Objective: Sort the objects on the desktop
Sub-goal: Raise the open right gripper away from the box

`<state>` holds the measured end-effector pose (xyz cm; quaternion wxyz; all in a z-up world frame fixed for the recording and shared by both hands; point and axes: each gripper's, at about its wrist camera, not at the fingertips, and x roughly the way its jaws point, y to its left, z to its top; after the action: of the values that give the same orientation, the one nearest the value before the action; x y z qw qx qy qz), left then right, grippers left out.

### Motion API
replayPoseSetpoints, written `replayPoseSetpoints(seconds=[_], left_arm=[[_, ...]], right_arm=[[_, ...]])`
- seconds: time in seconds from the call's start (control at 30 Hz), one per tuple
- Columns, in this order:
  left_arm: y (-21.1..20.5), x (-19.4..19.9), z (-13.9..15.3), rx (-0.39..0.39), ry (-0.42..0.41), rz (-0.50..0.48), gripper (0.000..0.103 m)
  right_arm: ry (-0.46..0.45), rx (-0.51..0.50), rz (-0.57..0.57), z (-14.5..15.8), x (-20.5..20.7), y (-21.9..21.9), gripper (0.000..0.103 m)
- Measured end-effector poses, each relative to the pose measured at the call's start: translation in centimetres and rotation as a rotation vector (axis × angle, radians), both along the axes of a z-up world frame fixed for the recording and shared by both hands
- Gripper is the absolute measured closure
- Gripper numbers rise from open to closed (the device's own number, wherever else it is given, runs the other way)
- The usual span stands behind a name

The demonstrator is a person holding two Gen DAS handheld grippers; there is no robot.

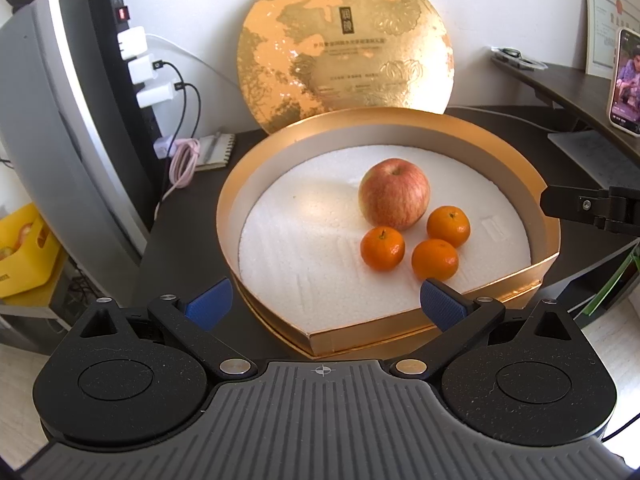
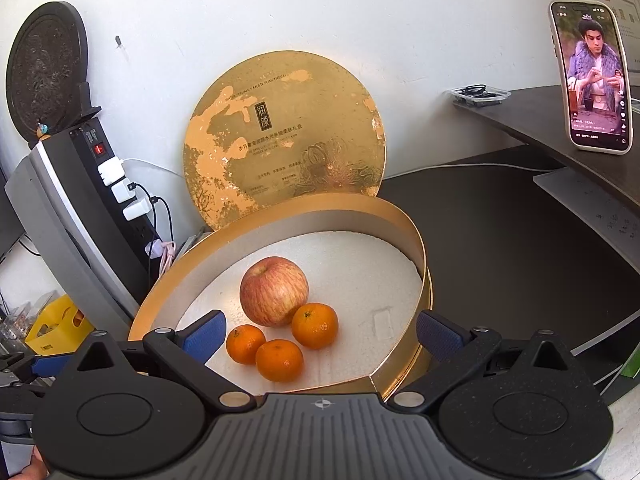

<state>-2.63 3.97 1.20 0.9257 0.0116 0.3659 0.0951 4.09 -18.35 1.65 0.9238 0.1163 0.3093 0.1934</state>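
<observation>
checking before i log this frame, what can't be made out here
- Yellow crate contents: left wrist view, cut off by the edge and blurred.
- Gold lid small print: both views, too small to read.
- Gold box near wall: right wrist view, hidden behind the right claw.

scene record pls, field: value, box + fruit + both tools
box: round gold box, open, white foam liner, on dark desk
lid: gold lid, upright against wall behind box
fruit: apple and three mandarins, clustered on the foam
left tool: open, empty, at box's near edge
right tool: open, empty, at box's near rim
other: phone, lit screen, on raised shelf
</observation>
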Motion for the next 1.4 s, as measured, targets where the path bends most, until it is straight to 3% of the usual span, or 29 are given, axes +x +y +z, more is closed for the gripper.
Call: replayPoseSetpoints(seconds=[1.4], left_arm=[[0.39, 0.35, -0.05, -0.009, -0.004, -0.011, 0.000]], right_arm=[[-0.011, -0.018, 0.006, 0.14, 0.65, -0.26, 0.001]])
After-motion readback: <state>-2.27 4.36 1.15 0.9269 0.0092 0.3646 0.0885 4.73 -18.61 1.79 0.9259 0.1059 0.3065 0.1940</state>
